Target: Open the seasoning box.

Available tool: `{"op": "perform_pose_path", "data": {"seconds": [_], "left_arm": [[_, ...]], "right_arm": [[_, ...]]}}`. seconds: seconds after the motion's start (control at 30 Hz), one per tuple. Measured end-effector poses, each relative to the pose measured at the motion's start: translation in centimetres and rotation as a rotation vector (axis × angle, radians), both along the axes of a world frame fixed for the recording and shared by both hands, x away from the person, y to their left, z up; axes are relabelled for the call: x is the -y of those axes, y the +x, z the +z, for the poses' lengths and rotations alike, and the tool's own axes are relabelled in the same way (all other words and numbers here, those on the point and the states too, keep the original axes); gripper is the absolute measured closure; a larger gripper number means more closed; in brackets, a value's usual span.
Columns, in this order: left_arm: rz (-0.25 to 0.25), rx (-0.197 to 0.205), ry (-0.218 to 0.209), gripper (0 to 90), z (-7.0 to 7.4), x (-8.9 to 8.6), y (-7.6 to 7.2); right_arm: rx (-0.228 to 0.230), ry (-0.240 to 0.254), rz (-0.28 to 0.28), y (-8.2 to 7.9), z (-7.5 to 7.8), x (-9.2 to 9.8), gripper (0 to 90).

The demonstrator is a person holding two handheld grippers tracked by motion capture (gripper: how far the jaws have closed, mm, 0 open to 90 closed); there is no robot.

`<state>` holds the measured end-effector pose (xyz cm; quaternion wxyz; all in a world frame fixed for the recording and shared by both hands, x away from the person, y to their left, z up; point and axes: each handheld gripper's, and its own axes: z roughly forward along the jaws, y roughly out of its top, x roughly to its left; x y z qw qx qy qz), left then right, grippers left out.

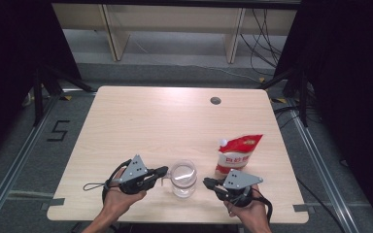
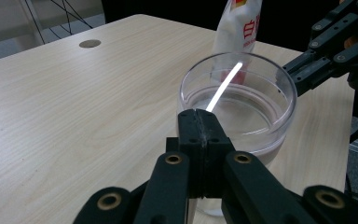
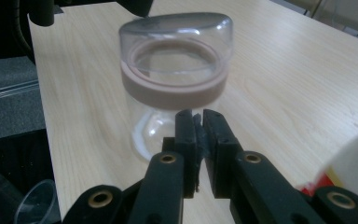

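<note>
One clear glass cup [image 1: 183, 178], upright, holding clear liquid.

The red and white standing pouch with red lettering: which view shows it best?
The high view: the red and white standing pouch is seen whole, upright on the wooden table beside the clear glass cup. The left gripper view catches its white lower part behind the cup; the right gripper view, a blurred corner.
</note>
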<state>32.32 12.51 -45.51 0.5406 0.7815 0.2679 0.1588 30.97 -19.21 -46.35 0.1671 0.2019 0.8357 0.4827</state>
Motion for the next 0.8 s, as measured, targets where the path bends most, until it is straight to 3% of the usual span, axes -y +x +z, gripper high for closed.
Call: {"op": "perform_pose_path", "data": {"seconds": [0.1, 0.17, 0.7, 0.77, 0.8], "left_arm": [[-0.006, 0.018, 0.015, 89.0, 0.0, -0.1, 0.1], [0.003, -0.002, 0.0, 89.1, -0.1, -0.1, 0.1], [-0.012, -0.003, -0.004, 88.6, 0.0, -0.2, 0.1], [-0.009, -0.005, -0.008, 83.4, 0.0, -0.4, 0.0], [-0.009, 0.0, -0.009, 78.9, 0.1, -0.6, 0.0]], "right_arm": [[0.003, 0.005, 0.005, 0.2, 0.1, -0.4, 86.6], [0.007, 0.003, 0.004, 0.3, 0.1, -0.7, 86.6], [0.022, 0.0, 0.021, 1.0, 0.8, -1.9, 87.2], [0.024, -0.001, 0.017, 1.0, 1.0, -2.0, 87.4], [0.051, -0.009, 0.026, 1.1, 1.0, -2.0, 87.5]]}}
